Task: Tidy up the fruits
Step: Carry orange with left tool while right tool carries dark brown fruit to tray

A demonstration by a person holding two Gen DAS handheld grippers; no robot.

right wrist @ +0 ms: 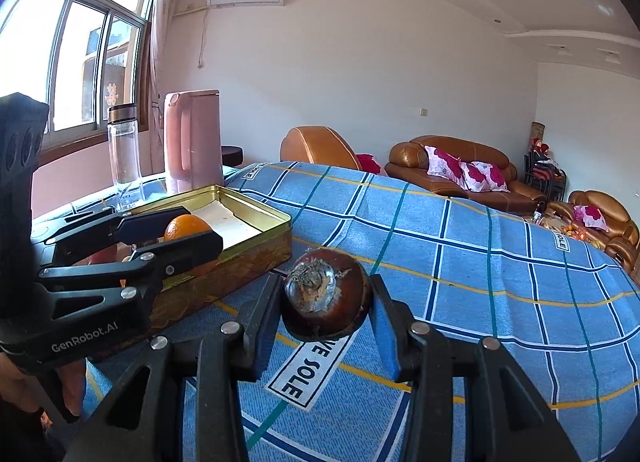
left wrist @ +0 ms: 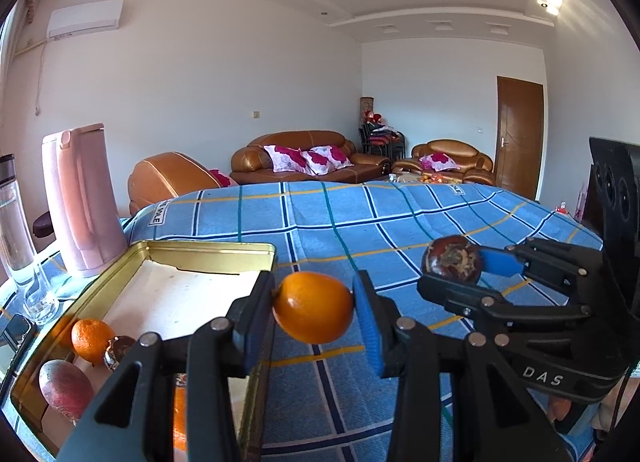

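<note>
The left gripper (left wrist: pixel 314 312) pinches an orange (left wrist: pixel 314 307) above the checked counter (left wrist: pixel 400 222), beside the gold tin (left wrist: pixel 208 248); the right gripper (right wrist: pixel 326 302) clamps a dark round fruit (right wrist: pixel 326 294). Both fruits are smooth, so either may slip out before it reaches the tin.

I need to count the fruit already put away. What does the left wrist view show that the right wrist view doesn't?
Only the left wrist view: a small orange, a dark round fruit and a reddish fruit lying in the gold tin.
Only the right wrist view: the window.
Both: the left gripper clamping an orange, the right gripper clamping a brown fruit.
</note>
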